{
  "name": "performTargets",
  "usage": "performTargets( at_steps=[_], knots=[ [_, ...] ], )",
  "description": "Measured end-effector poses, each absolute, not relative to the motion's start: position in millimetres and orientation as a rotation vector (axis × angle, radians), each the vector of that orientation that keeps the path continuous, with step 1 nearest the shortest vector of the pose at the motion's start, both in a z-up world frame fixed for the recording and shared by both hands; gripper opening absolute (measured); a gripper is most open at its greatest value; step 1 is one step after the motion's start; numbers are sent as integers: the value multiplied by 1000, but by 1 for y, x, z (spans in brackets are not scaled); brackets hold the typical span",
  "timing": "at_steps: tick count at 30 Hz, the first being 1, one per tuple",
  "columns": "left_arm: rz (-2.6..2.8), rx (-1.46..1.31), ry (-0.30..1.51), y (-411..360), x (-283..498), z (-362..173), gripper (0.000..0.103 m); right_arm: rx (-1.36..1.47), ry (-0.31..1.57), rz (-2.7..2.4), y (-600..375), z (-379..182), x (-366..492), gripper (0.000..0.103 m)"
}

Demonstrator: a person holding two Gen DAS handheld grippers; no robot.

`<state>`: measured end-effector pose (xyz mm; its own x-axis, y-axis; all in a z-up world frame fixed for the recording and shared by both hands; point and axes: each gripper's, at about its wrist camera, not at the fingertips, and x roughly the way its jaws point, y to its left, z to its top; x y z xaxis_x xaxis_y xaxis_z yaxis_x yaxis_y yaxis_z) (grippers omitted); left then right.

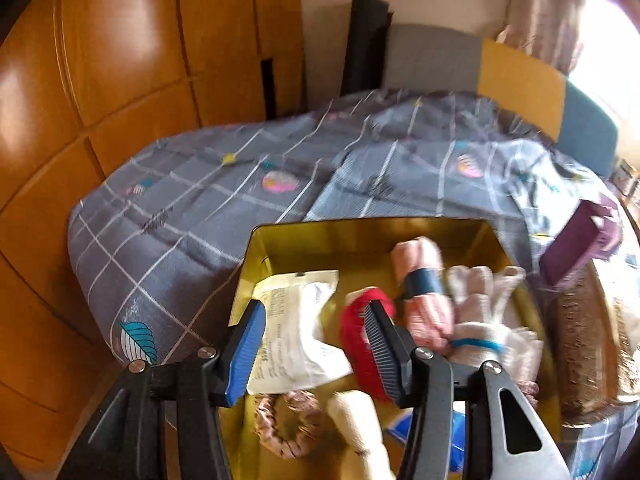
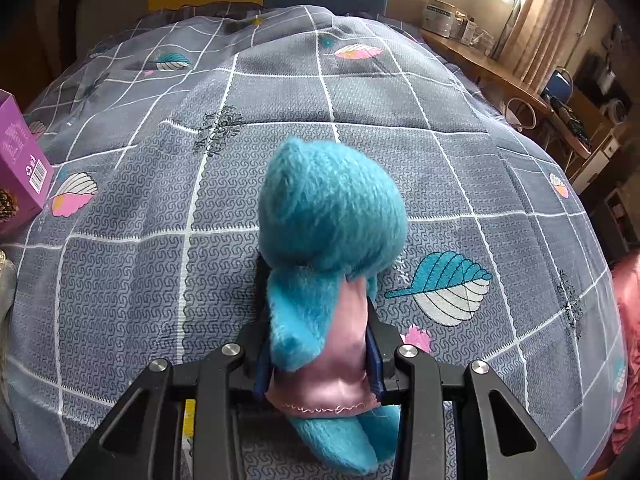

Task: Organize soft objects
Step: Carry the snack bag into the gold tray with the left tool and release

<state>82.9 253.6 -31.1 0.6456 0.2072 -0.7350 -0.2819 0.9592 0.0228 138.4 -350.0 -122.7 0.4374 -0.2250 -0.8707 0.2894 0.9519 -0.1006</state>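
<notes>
My left gripper (image 1: 314,314) hovers open over a gold tin (image 1: 360,226) on the bed, with nothing pressed between its blue pads. Below the jaws lies a white packet (image 1: 298,320), and a red fuzzy piece (image 1: 354,344) sits by the right finger. The tin also holds a pink rolled cloth (image 1: 420,276) with a dark band, cream gloves (image 1: 488,320) tied with a blue band, a pink scrunchie (image 1: 288,428) and a cream plush limb (image 1: 360,424). My right gripper (image 2: 316,340) is shut on a blue plush toy (image 2: 328,216) in a pink dress, held upright above the bedspread.
A grey checked bedspread (image 2: 160,240) covers the bed. A purple box (image 2: 20,160) lies at its left edge, and the same box (image 1: 572,244) shows beyond the tin beside a brown woven basket (image 1: 584,352). Wooden wardrobe doors (image 1: 100,80) stand left; a cluttered desk (image 2: 480,60) stands right.
</notes>
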Motion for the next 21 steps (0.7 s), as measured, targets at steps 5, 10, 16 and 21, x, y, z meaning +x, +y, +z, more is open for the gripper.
performTargets(
  at_steps=[5,10,16,21],
  knots=[
    [215,-52,780,225,64,-16,52,77,1066,-330,-350,-122,137,37],
    [165,-5,752,200,46,-8,52,91,1063,-341,-351,-122,137,37],
    [91,16,738,177,31,-3,52,130,1072,-360,-357,-122,143,37],
    [46,36,724,162,24,0,52,141,1059,-361,-358,-124,142,37]
  ],
)
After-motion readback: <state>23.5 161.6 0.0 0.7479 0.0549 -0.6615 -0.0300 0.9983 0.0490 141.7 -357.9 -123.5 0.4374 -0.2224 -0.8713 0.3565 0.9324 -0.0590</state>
